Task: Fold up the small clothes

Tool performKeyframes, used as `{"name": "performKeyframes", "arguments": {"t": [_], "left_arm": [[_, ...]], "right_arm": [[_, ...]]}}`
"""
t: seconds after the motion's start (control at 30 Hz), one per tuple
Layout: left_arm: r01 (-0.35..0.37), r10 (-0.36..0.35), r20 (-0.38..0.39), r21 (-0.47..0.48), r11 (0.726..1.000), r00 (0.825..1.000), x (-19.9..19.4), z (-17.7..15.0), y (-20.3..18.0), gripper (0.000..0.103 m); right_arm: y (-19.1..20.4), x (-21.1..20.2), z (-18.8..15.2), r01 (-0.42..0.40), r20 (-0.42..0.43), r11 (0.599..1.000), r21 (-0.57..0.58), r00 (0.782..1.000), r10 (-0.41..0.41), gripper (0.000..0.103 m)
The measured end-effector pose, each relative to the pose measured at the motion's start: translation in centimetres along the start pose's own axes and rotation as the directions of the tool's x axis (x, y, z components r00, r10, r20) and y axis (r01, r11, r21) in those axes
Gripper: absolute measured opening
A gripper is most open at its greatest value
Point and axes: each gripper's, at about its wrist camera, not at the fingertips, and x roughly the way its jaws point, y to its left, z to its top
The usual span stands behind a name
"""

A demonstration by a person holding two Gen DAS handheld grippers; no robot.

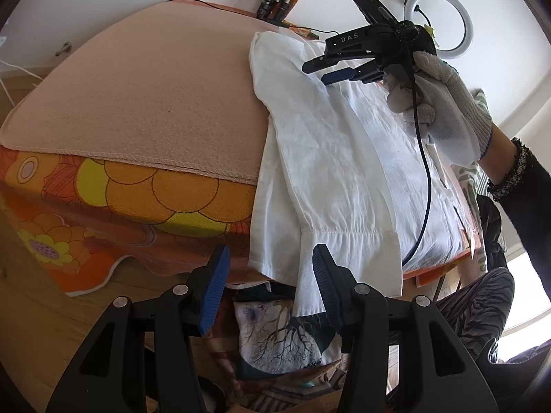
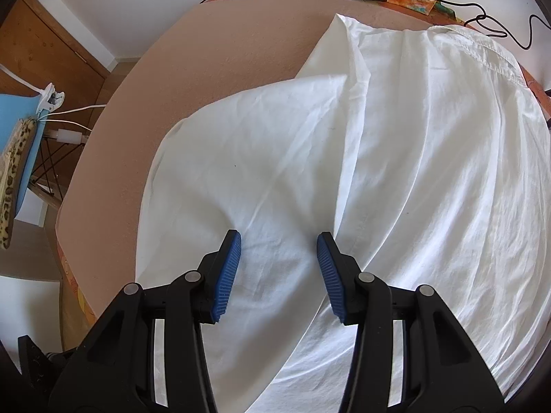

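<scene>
Shirt (image 1: 330, 158): white, creased, spread over the right half of the counter (image 1: 144, 96). In the left wrist view it runs from the upper centre down to the lower centre, where a sleeve with a stitched cuff (image 1: 347, 251) hangs past the counter's near edge. In the right wrist view the shirt (image 2: 344, 172) fills the centre and right of the frame, one fold lapped over another, a stitched hem at upper right.

Counter: covered by a pink mat over an orange flowered cloth (image 1: 137, 199) that drapes at lower left.

Left gripper (image 1: 272, 268): bottom centre of its own view, jaws apart, nothing between them; it sits low at the counter's near edge, just left of the hanging cuff, pointing across the counter.

Right gripper (image 1: 318, 74): upper right of the left wrist view, held above the shirt's far part, fingers aimed toward the left of the frame, jaws a little apart and empty. In its own view the right gripper (image 2: 279, 251) shows blue pads spread wide over the shirt, tips close to the cloth; contact cannot be told.

Right hand (image 1: 437, 103): grey knit glove, wrapped round the gripper handle, dark sleeve running to the right edge; a black cable hangs down from it across the shirt.

Ring light (image 1: 437, 20): on the wall, upper right.

Printed cushion (image 1: 286, 337): below the counter edge, bottom centre.
</scene>
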Motion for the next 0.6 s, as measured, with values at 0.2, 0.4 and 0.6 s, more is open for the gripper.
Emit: {"name": "performKeyframes", "arguments": {"t": [0.2,0.4,0.6], "left_arm": [[0.061,-0.061,-0.019,-0.022,0.998,0.998,0.7,0.1,-0.3,0.029],[0.089,-0.089,0.001,0.013,0.996,0.996,0.3,0.3,-1.2,0.007],[0.100,-0.101,0.016,0.067,0.993,0.995,0.1,0.1,-2.3,0.005]], "right_arm": [[0.7,-2.1,0.5,-0.011,0.015,1.000,-0.006,1.000,0.011,0.056],[3.6,-2.8,2.1,-0.011,0.005,1.000,-0.018,1.000,0.011,0.066],[9.1,-0.3,3.2,0.053,-0.048,0.996,-0.076,0.997,-0.057,0.067]]}}
